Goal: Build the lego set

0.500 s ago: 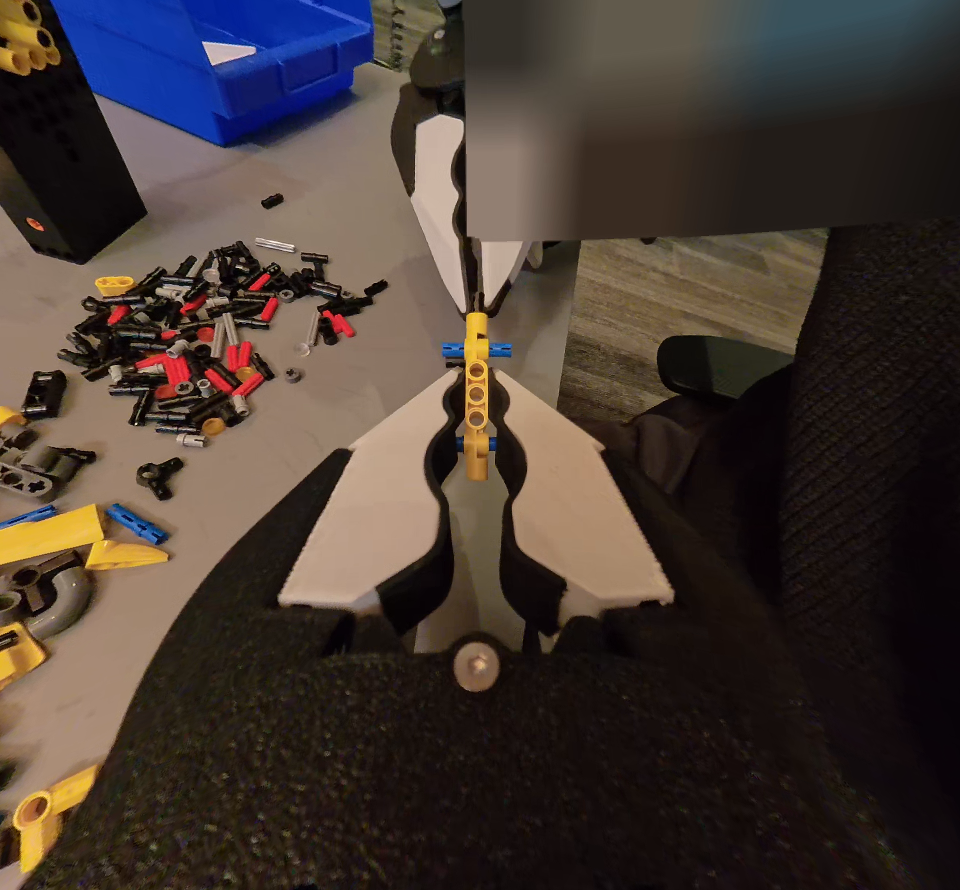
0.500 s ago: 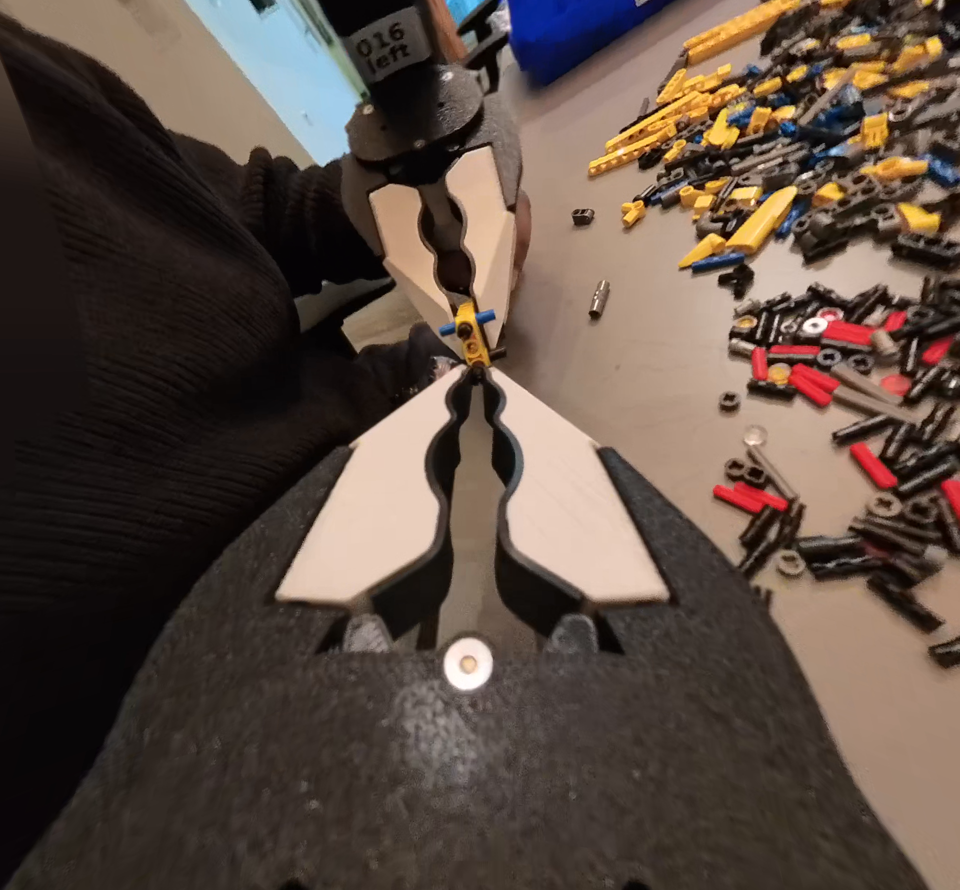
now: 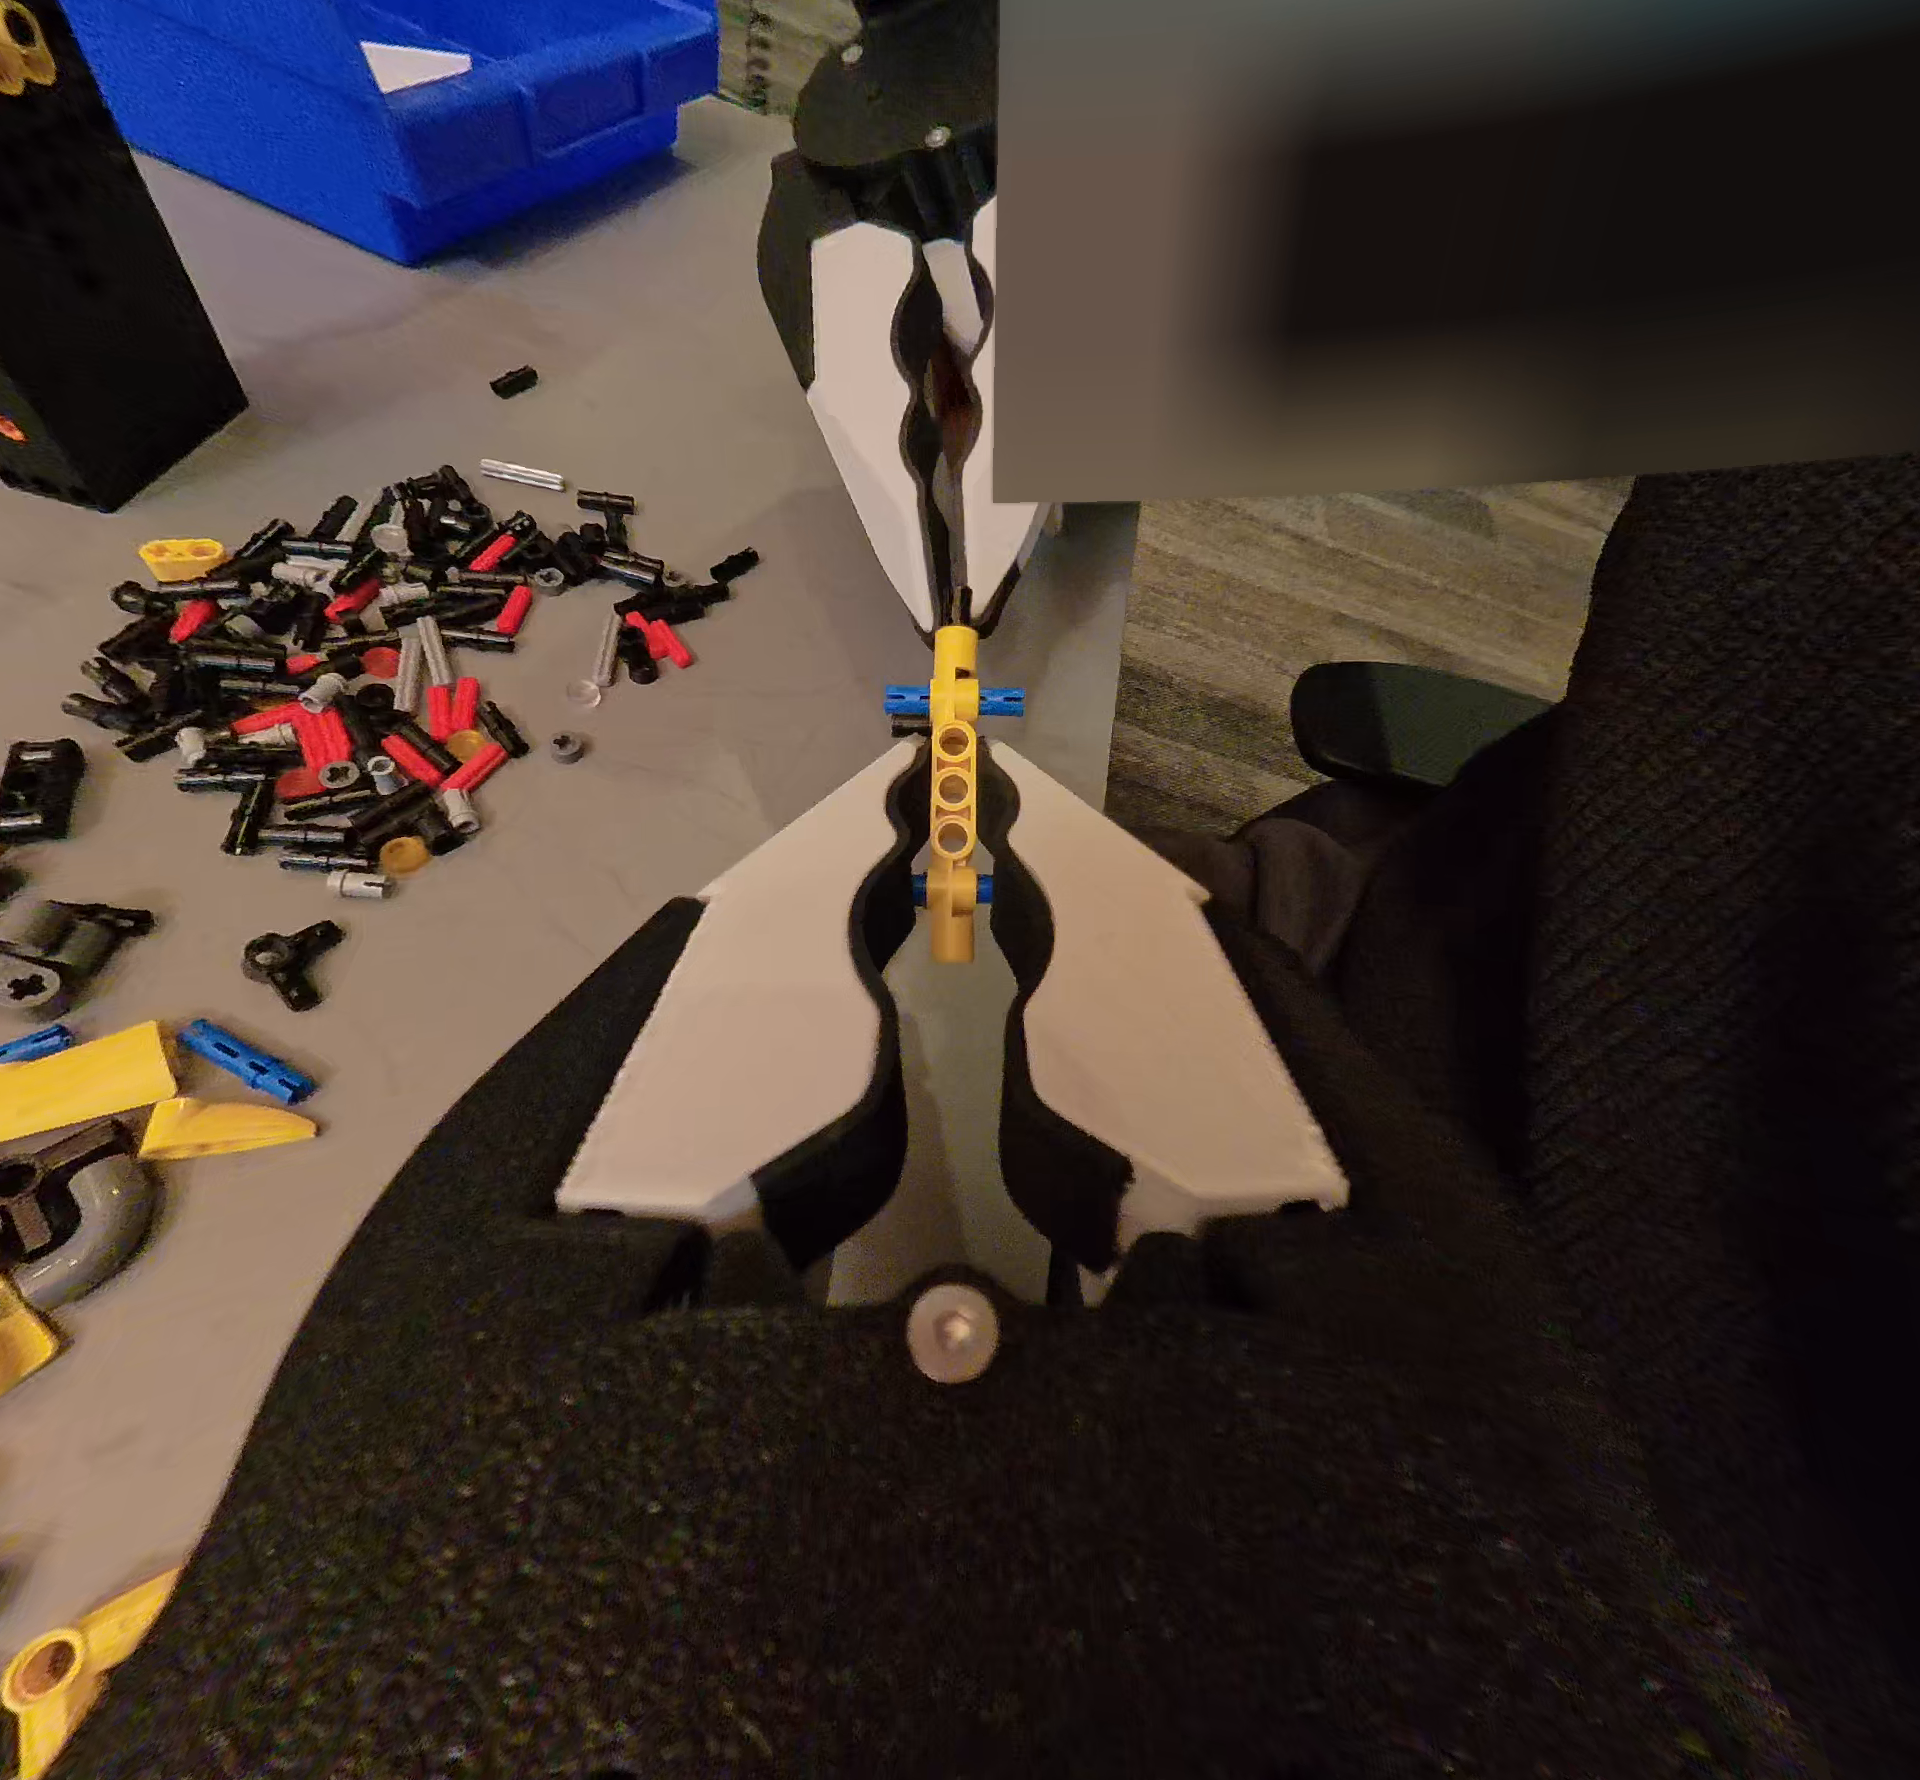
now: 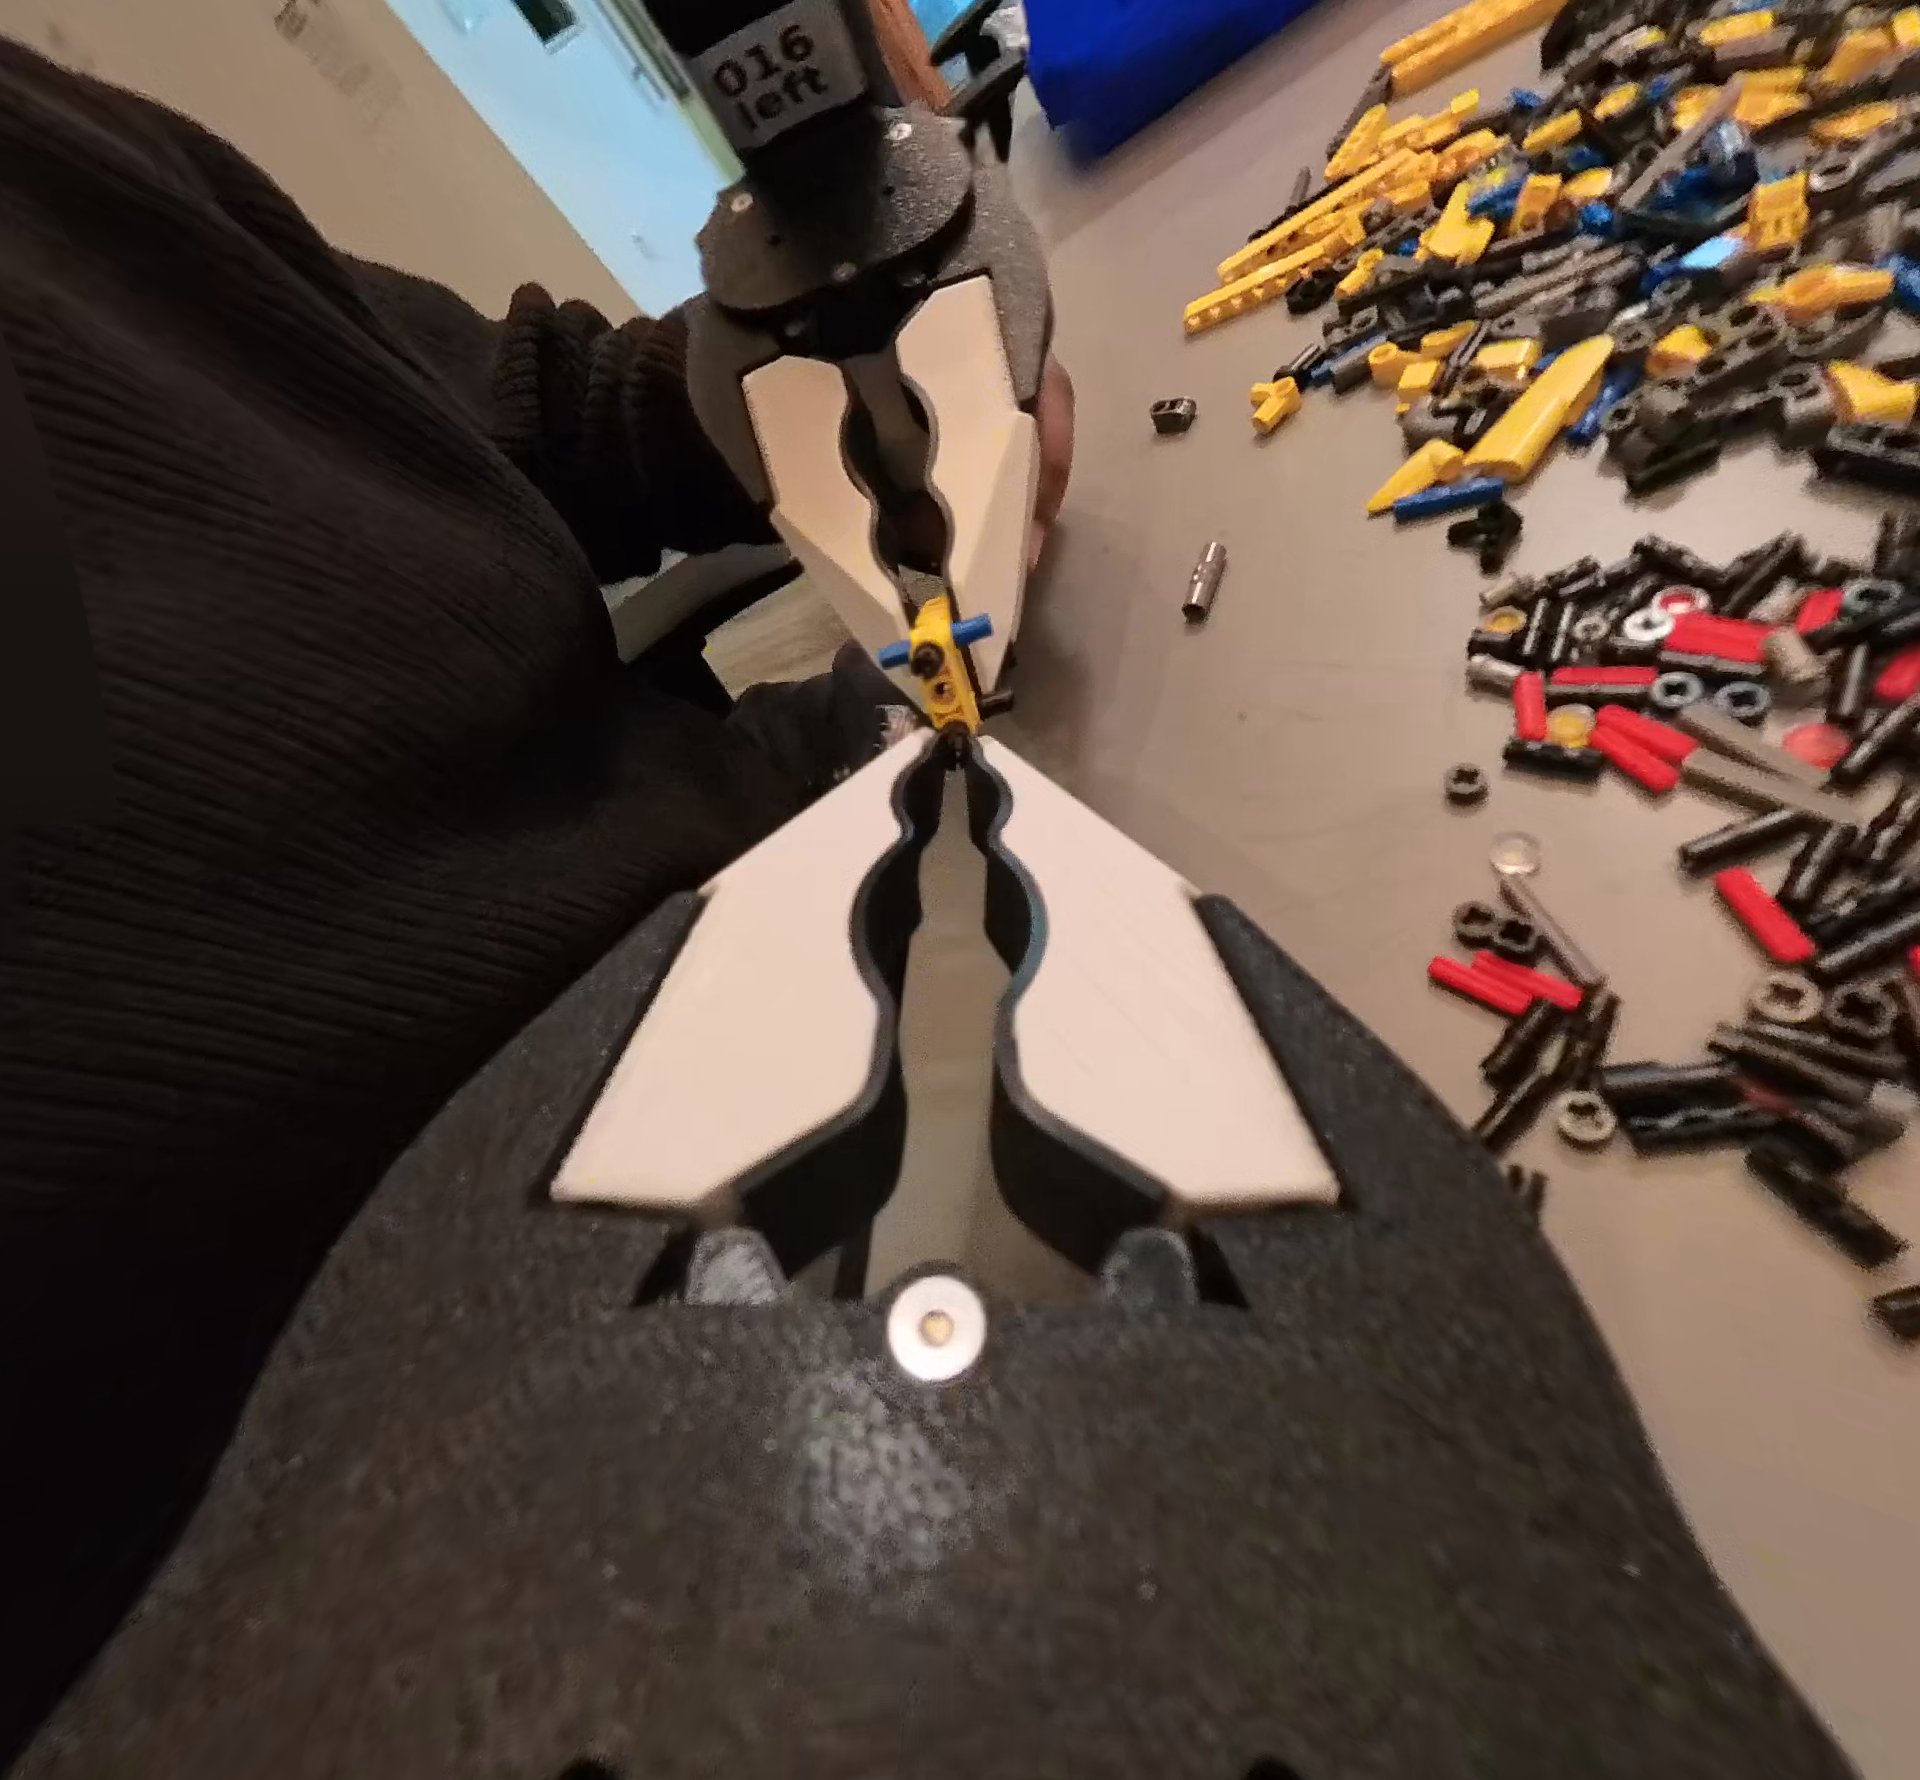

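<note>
In the left wrist view my left gripper (image 3: 951,756) is shut on a yellow beam with holes (image 3: 954,800), which carries blue pins (image 3: 906,697) across both ends. The beam sticks forward past the fingertips, above the grey table (image 3: 665,400) near its edge. My right gripper (image 3: 951,616) faces it tip to tip and touches the beam's far end. In the right wrist view my right gripper (image 4: 952,743) is shut with a small black pin (image 4: 953,739) at its tips, against the yellow beam (image 4: 940,668). The left gripper (image 4: 951,691) holds that beam opposite it.
A blue bin (image 3: 416,68) and a black box (image 3: 94,328) stand at the back left. A pile of black, red and grey pins (image 3: 343,691) lies left, with yellow parts (image 3: 83,1086) nearer. The wood floor (image 3: 1299,587) and a chair arm (image 3: 1392,722) lie right. A person's dark sleeve (image 4: 260,587) fills the left. Less than 4 cm separates the two grippers' tips.
Almost nothing. Both grippers stay tip to tip at the yellow beam, with only a slight shift of the views.
</note>
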